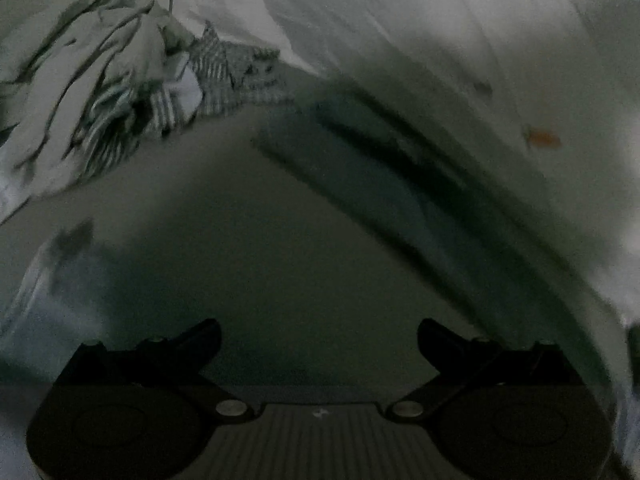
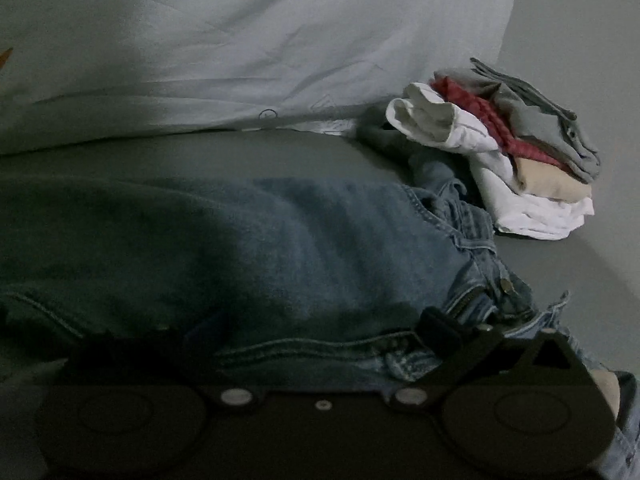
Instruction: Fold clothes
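Note:
In the right wrist view a pair of blue jeans (image 2: 304, 240) lies across the grey bed surface (image 2: 568, 80), waistband and button to the right. My right gripper (image 2: 280, 336) is open, its jaws spread wide over the near edge of the jeans. In the left wrist view my left gripper (image 1: 319, 340) is open and empty above the grey bed surface (image 1: 240, 240), with no cloth between its jaws. A crumpled heap of striped and pale clothes (image 1: 120, 88) lies at the upper left, apart from it.
A stack of folded clothes (image 2: 512, 152), white, red, beige and grey, sits right of the jeans. A pale pillow (image 2: 240, 40) lies behind the jeans. In the left view pale bedding (image 1: 460, 60) with an orange mark rises along the right side.

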The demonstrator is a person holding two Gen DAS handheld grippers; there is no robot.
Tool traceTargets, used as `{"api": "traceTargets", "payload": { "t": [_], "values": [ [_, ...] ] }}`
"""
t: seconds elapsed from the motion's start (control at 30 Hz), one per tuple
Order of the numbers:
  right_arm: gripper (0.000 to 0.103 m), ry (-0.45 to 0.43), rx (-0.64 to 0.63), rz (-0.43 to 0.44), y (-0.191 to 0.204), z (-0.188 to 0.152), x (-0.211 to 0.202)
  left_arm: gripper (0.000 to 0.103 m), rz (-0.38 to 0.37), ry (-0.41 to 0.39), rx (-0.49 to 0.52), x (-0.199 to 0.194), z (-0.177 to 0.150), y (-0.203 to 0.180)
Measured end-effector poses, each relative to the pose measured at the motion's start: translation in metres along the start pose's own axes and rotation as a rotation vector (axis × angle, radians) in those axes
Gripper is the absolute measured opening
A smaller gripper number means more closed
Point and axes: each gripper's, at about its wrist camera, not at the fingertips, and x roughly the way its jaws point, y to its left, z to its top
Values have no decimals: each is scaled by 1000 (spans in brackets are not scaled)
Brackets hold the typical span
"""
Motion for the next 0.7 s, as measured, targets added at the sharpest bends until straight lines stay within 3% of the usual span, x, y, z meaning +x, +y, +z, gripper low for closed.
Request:
{"api": "traceTargets", "payload": {
  "t": [0.07, 0.13, 0.17, 0.33, 0.47, 0.5, 0.53, 0.6, 0.7],
  "values": [
    [103, 1, -7, -6, 2, -1, -1, 92, -18, -4, -19, 23, 28, 7],
    [103, 1, -9, -8, 2, -2, -2, 74, -21, -10, -8, 50, 56, 11],
    [103, 1, -10, -9, 3, -2, -2, 73, -7, -20, 5, 63, 69, 11],
    [103, 1, -12, -10, 5, -3, -3, 75, 89, -78, -18, 119, 118, 15],
    [103, 2, -11, -13, 4, -2, -1, 80, 129, -128, -26, 140, 127, 12],
    [103, 3, -10, -14, 4, -2, -1, 74, 136, -139, -17, 142, 126, 9],
    [103, 3, -9, -14, 4, -2, -1, 49, 143, -151, -8, 144, 124, 6],
    [103, 4, -5, -13, 3, -2, 0, 19, 199, -161, 11, 145, 123, 2],
    [103, 5, 1, -10, 3, -2, 1, 18, 174, -181, -39, 130, 124, 9]
  ]
}}
